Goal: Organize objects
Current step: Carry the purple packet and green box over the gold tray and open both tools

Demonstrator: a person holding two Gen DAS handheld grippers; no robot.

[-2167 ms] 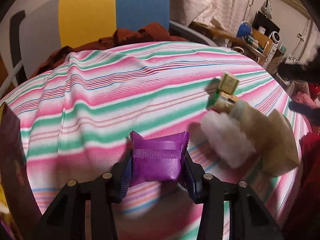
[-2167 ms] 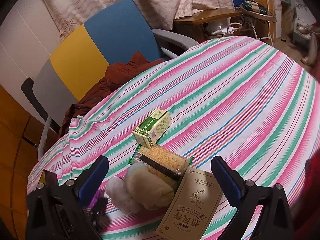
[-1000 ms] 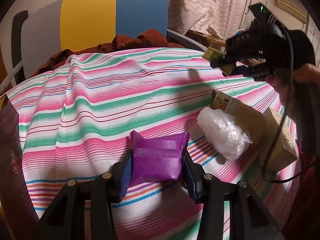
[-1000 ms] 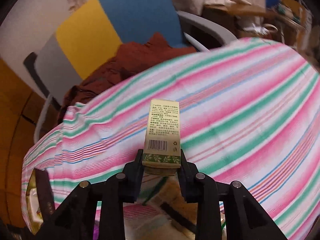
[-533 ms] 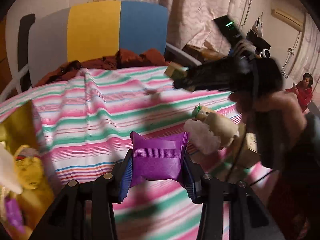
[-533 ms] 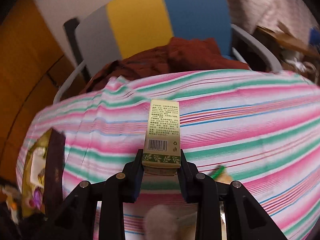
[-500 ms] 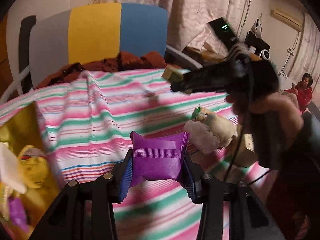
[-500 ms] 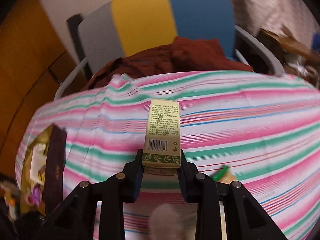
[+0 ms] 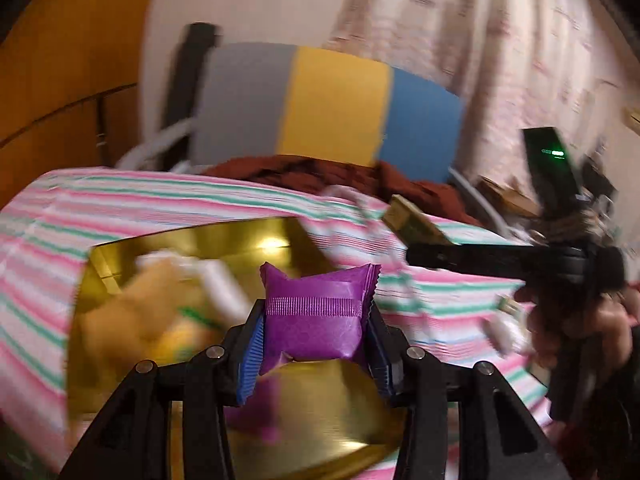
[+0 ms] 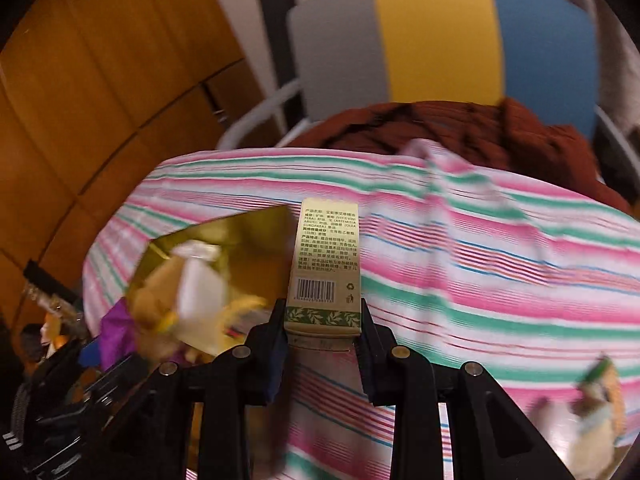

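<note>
Purple crinkle-edged foil packet (image 9: 316, 316) is clamped in the left tool (image 9: 316, 340), hovering over the near rim of the gold open box (image 9: 104, 256), which already holds blurred items on the striped-cloth surface (image 9: 160, 204). Judged step: drop-off; next, move further in, then open.

Right view: the right tool (image 10: 323, 334) is clamped on the tall cream-and-green carton (image 10: 326, 264), just right of the gold box. It likely goes in next.
</note>
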